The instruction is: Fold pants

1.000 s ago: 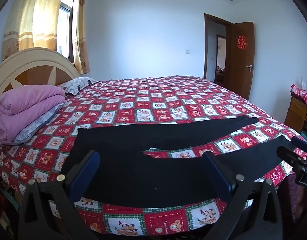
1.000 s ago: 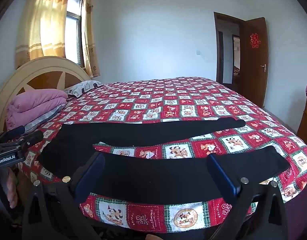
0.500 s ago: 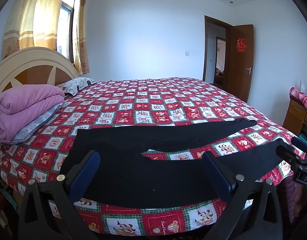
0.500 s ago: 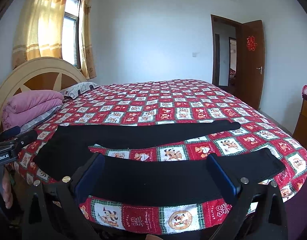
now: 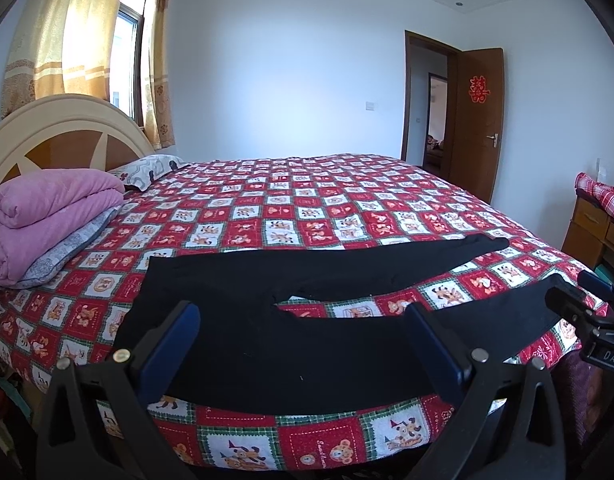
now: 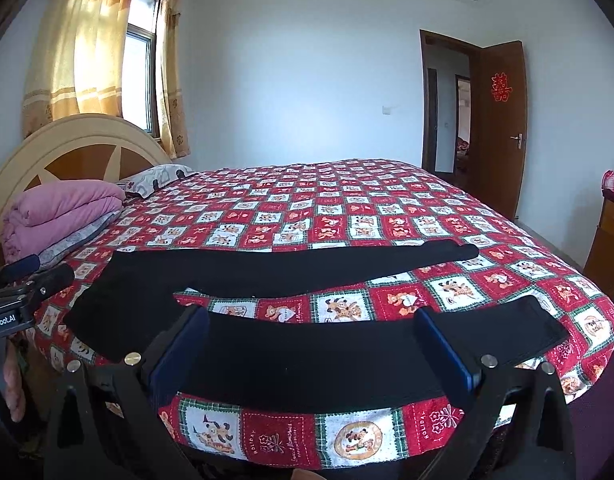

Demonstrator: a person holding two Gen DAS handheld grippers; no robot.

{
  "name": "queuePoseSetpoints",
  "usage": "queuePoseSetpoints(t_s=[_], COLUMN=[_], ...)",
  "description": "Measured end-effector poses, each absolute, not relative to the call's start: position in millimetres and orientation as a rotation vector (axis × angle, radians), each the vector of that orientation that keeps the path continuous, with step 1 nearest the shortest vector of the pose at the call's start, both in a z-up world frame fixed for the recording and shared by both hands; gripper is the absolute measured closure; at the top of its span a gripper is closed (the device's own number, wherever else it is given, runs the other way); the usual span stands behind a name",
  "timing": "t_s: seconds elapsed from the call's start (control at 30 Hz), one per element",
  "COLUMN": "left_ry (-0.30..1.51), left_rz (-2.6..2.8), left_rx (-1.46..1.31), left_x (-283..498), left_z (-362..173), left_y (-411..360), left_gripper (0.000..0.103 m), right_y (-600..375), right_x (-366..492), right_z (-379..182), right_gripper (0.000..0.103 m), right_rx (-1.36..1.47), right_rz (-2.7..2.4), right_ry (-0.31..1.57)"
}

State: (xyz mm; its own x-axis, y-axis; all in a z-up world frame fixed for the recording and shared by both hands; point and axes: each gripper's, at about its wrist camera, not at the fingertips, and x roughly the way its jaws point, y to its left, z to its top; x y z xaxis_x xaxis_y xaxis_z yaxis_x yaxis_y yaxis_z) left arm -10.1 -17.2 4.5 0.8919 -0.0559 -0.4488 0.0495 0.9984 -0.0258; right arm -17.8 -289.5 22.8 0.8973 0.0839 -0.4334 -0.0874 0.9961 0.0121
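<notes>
from my left wrist camera i see one pair of black pants spread flat on the bed, long axis running left to right across the near edge, waistband at the left and two legs splayed to the right, one near and one farther back. my left gripper hovers just in front of the near leg's thigh part, jaws wide, holding nothing; the right gripper shows at the far right by the near cuff. from my right wrist camera the same pants lie ahead, and my right gripper hangs wide and unladen over the near leg, nearer the cuff end, so i judge it takes that side. one pink quilt, one pillow.
</notes>
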Motion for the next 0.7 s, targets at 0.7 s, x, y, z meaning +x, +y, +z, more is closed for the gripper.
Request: queuePoseSetpoints(t_s=[0.7], left_ry=[0.476], left_rz=[-0.076], left_rx=[-0.007], left_x=[-10.7], left_z=[1.2], left_y=[-22.3], left_gripper=[0.000], right_y=[-286.7], right_x=[-16.5], right_z=[17.2], right_gripper=[0.001], right_rx=[-0.009], right_rz=[0.091], right_ry=[0.463])
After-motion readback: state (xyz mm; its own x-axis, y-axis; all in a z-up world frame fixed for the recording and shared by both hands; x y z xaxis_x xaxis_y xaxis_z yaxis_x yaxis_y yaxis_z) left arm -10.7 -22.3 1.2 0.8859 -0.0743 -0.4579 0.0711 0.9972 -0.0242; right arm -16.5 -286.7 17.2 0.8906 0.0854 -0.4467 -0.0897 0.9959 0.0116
